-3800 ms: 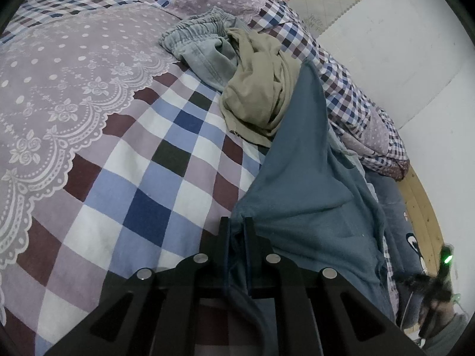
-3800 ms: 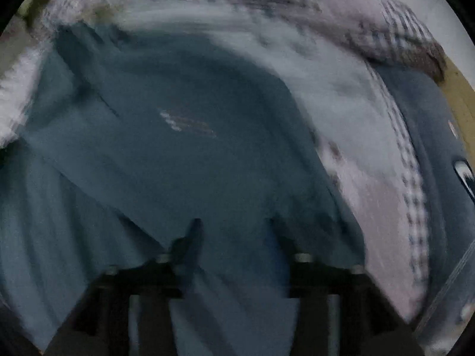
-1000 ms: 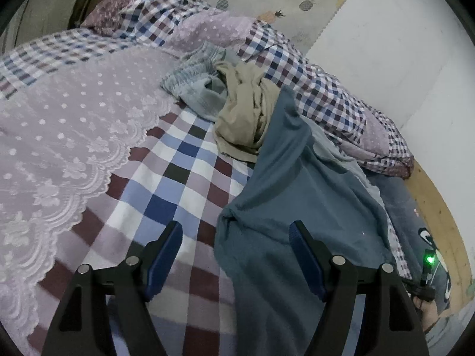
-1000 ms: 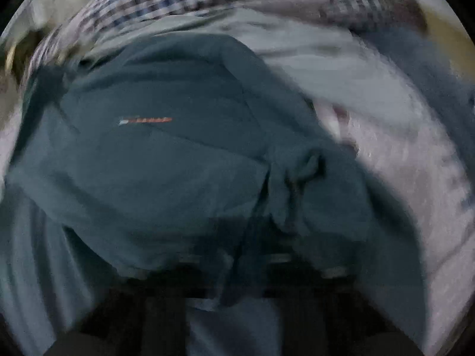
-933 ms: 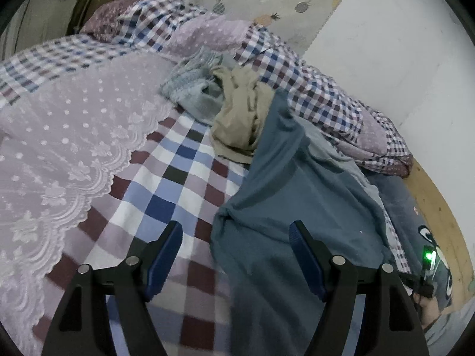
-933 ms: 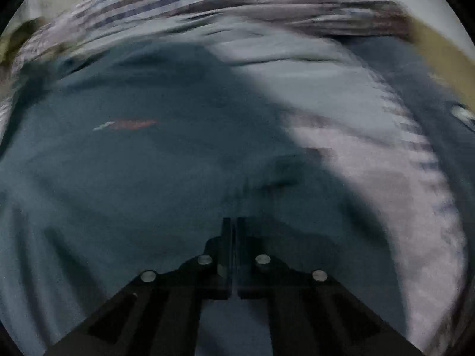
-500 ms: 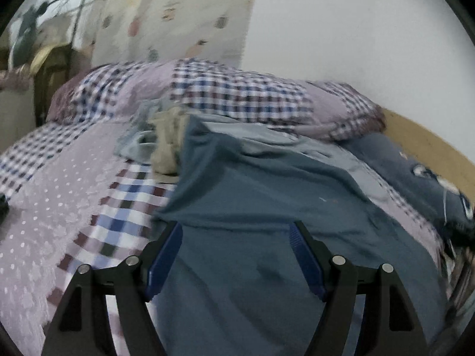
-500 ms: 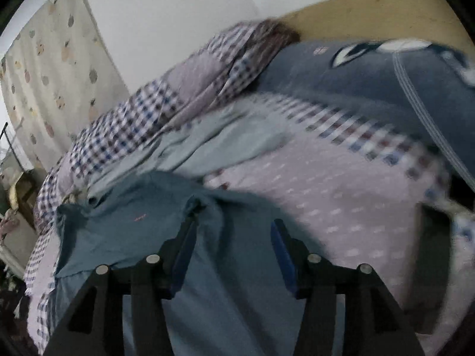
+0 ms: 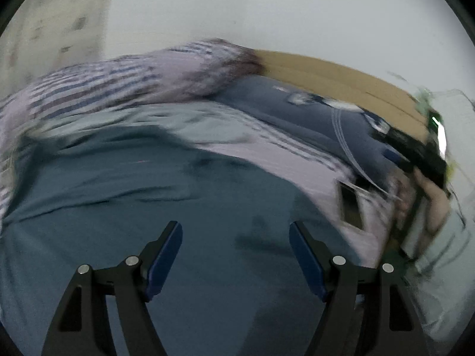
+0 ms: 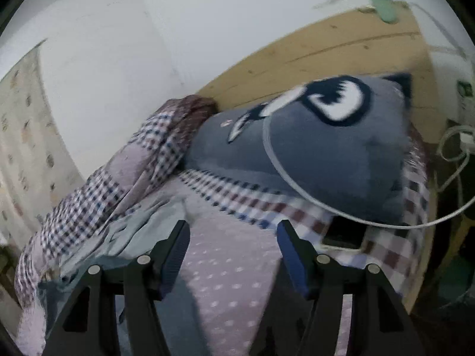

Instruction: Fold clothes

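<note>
Both jaws spread, gripping nothing, over the bed [image 10: 231,293].

Hovering nearest, the left hand-held gripper [image 9: 236,252], directly above the teal garment [image 9: 148,207] lying spread beneath and running away toward 10 o'clock, long axis roughly 4 to 10. Pointing past it, the right hand-held gripper [image 10: 233,252], only a pale-blue garment [image 10: 133,231] edging in at 9 o'clock. Lying beyond at 1 o'clock, a grey pillow [image 10: 326,142]. Judging the left as nearer the teal cloth.

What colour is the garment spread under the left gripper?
The garment is plain dark teal-blue, best seen in the left wrist view.
</note>
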A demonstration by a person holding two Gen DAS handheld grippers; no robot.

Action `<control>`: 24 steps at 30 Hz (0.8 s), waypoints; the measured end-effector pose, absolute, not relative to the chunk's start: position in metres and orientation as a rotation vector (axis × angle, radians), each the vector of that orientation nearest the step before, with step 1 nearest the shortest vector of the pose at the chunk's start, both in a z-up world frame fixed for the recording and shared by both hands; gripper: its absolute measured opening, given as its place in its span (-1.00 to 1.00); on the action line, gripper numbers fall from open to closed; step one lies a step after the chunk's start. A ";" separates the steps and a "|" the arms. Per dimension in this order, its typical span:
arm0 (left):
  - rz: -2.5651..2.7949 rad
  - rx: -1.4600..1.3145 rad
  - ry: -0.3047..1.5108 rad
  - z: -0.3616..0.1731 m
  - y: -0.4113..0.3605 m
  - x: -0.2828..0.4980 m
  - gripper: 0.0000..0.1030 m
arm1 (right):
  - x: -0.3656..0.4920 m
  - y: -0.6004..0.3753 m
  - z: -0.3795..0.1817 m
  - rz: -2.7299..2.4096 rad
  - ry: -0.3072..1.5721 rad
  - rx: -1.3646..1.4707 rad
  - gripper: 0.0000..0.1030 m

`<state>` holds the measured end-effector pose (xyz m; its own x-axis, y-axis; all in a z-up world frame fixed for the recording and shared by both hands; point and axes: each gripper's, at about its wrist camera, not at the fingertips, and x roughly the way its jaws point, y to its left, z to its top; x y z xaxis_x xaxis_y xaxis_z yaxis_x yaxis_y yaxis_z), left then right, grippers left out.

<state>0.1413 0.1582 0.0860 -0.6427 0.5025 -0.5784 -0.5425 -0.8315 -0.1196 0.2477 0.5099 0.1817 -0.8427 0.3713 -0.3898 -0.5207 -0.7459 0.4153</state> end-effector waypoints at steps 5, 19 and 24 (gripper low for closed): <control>2.241 -0.796 0.257 0.077 0.257 0.172 0.52 | 0.273 0.553 0.173 2.465 0.805 -0.337 0.26; 2.149 -0.849 0.591 0.017 0.363 0.195 0.02 | 0.303 0.597 0.154 2.461 0.980 -0.345 0.26; 2.146 -0.882 0.639 0.003 0.382 0.191 -0.76 | 0.310 0.604 0.151 2.447 1.021 -0.336 0.26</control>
<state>0.1908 0.3817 0.0033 -0.5076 0.4289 -0.7473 -0.7677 -0.6189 0.1663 0.3096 0.6045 0.1506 -0.8623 0.3224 -0.3905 -0.5043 -0.6162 0.6049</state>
